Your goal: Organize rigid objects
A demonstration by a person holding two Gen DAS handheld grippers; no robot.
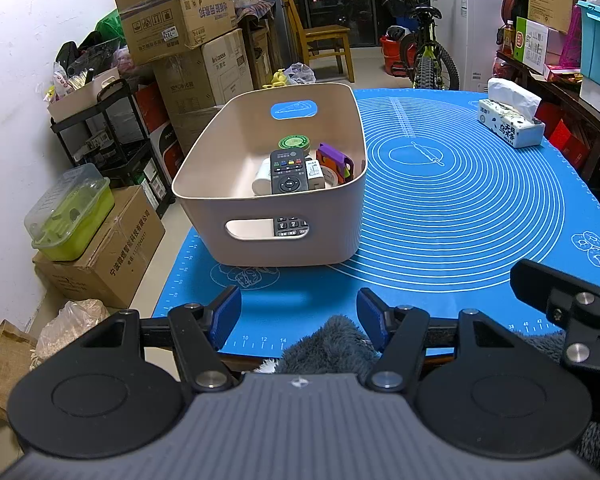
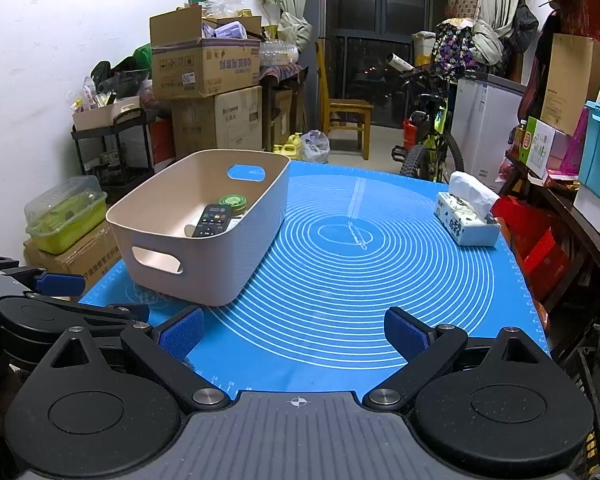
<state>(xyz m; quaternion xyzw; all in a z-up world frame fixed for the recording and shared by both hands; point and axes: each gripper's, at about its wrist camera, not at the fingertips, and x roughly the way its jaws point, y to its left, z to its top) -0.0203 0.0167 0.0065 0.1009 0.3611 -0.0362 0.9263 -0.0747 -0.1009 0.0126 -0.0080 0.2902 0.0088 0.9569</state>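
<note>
Both sets of jaws are seen standing apart with nothing between the blue pads: the left gripper (image 1: 298, 316) is held over the near edge of the blue mat (image 1: 460, 216), and the right gripper (image 2: 294, 334) is held above the same mat (image 2: 340, 280) further to the right, its jaws spread wider. A beige bin (image 1: 228, 200) is set on the left part of the mat, just ahead of the left gripper; in the right wrist view the bin (image 2: 220, 264) is seen to the left of centre. Inside it a black remote (image 1: 286, 172) is propped against the near wall, its lower end showing through the handle slot. Behind the remote a round green tin (image 1: 295, 143) is lain, and to its right a purple and orange item (image 1: 334, 160) is leaned near the right wall. White objects are partly hidden beneath the remote and cannot be identified. A tissue pack (image 1: 510, 122) is placed at the far right of the mat, well apart from the bin. Grey fluffy fabric (image 1: 332, 346) is visible below the left jaws at the counter's edge. Stacked cardboard boxes (image 2: 208, 88), a wooden chair (image 2: 346, 116) and a bicycle (image 2: 432, 140) are seen beyond the counter.
</note>
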